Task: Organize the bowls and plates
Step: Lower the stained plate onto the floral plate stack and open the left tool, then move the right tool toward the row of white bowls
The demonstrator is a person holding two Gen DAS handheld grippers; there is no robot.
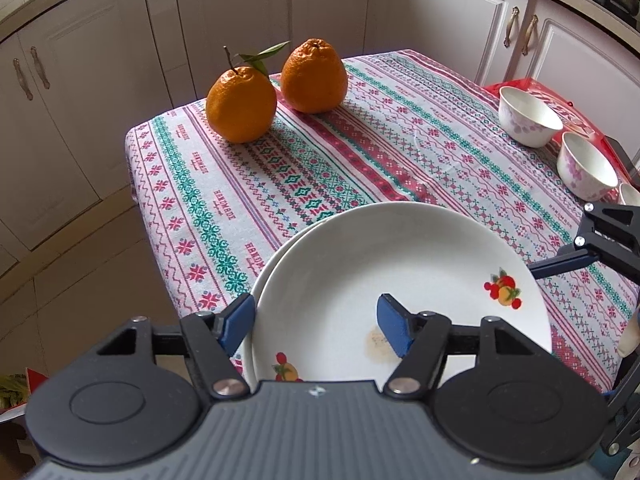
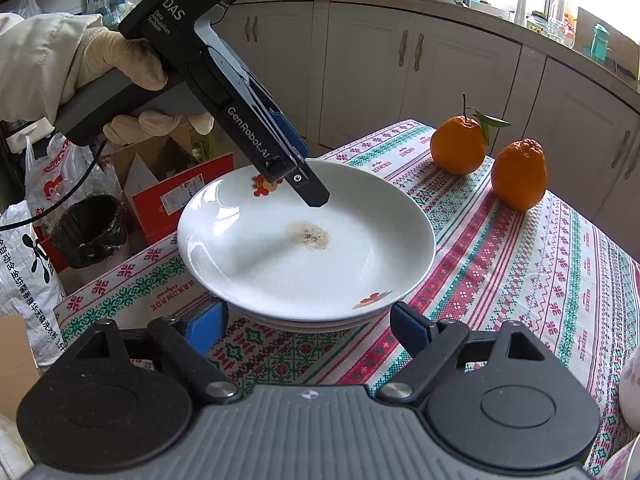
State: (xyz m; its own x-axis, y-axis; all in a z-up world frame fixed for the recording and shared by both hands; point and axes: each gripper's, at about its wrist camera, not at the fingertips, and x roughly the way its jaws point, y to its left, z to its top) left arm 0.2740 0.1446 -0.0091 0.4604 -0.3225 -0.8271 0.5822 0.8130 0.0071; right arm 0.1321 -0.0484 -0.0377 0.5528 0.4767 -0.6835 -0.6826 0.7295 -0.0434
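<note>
With our left gripper (image 1: 316,326) parted astride the top plate's (image 1: 360,264) rim, gripping nothing, at the table's (image 1: 400,128) edge, and our right gripper (image 2: 308,320) wide and empty, we risked nudging the stack off.

The left tool (image 1: 316,324) has a ribbed grey housing, two round black discs on either side, black link arms with silver pivot screws, and blue pads on its fingers (image 1: 394,328). Seen from the right wrist, its black body carries white lettering, "DAS" and "GenRobot.AI", with a grey handle and a thin black cable trailing below that handle. The hand (image 2: 120,68) on the handle wears a cream glove and a pale cream sleeve. The right tool (image 2: 308,324) has the same grey housing, black discs, silver screws and blue pads.
</note>
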